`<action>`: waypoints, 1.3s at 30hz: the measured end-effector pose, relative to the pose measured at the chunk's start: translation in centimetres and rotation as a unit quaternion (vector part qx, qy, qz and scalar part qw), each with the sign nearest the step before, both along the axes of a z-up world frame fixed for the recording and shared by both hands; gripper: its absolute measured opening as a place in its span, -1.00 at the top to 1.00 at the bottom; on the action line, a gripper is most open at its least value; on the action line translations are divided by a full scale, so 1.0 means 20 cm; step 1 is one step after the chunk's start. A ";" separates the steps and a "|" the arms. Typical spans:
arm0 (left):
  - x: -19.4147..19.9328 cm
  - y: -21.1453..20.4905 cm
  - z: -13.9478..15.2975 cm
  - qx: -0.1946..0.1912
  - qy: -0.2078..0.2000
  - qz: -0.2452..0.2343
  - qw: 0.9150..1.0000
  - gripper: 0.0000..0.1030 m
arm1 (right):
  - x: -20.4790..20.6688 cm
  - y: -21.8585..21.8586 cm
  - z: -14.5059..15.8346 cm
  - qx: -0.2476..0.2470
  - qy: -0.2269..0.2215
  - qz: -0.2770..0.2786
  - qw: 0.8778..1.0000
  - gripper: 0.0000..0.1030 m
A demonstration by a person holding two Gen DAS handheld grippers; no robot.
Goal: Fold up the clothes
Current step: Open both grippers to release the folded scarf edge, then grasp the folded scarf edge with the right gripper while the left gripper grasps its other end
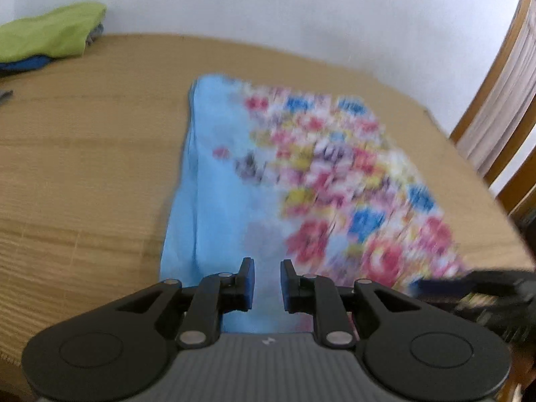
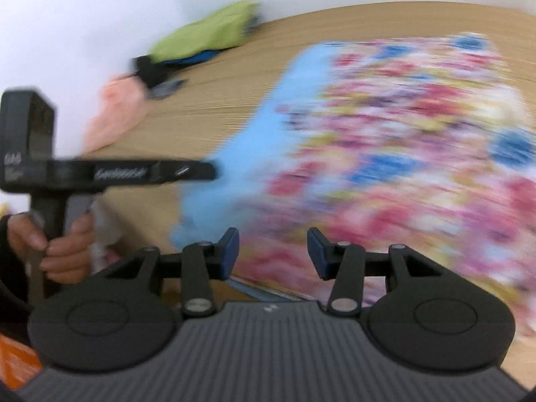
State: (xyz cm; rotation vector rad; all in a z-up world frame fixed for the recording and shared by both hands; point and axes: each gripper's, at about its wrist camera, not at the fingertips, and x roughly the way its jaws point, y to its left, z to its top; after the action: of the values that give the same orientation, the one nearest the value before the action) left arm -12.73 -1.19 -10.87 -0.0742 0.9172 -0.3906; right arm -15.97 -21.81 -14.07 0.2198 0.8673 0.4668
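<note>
Left wrist view: floral blue cloth (image 1: 301, 174) lies flat on the tan worktop (image 1: 83, 154), bare surface to its left. Left claw (image 1: 267, 283) and right claw (image 2: 273, 251) both gape empty above its near edge.

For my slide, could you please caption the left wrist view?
Left gripper, open, above floral cloth on mat.

Probably a home. A woven mat (image 1: 83, 167) fills the frame's middle; plain wall (image 1: 268, 6) above. Wooden window frame (image 1: 482, 100) at right, though blurred.
</note>
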 end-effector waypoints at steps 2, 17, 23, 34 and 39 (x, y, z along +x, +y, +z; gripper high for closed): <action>-0.02 0.01 -0.05 0.027 0.014 -0.001 1.000 0.65 | -0.04 -0.11 -0.04 -0.017 0.011 -0.043 0.999 0.05; -0.20 0.05 0.09 0.046 -0.024 -0.007 0.999 0.56 | -0.25 -0.70 -0.04 0.041 0.012 -0.242 0.969 0.05; -0.24 -0.10 0.16 0.025 -0.052 -0.066 0.996 0.51 | -0.26 -0.80 -0.14 0.096 0.063 -0.280 0.953 0.05; -0.33 -0.75 0.09 0.014 -0.063 -0.224 0.972 0.26 | -0.19 -0.81 -0.17 0.103 0.069 -0.225 0.966 0.90; -0.39 -1.02 0.05 0.017 -0.091 -0.268 0.959 0.08 | -0.16 -0.89 -0.10 0.169 0.089 -0.225 0.956 0.91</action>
State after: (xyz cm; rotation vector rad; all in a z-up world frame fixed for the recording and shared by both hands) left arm -20.48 -21.66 -9.85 0.2449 0.7510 -0.8703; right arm -19.15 -39.53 -16.11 0.7671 0.8757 0.1649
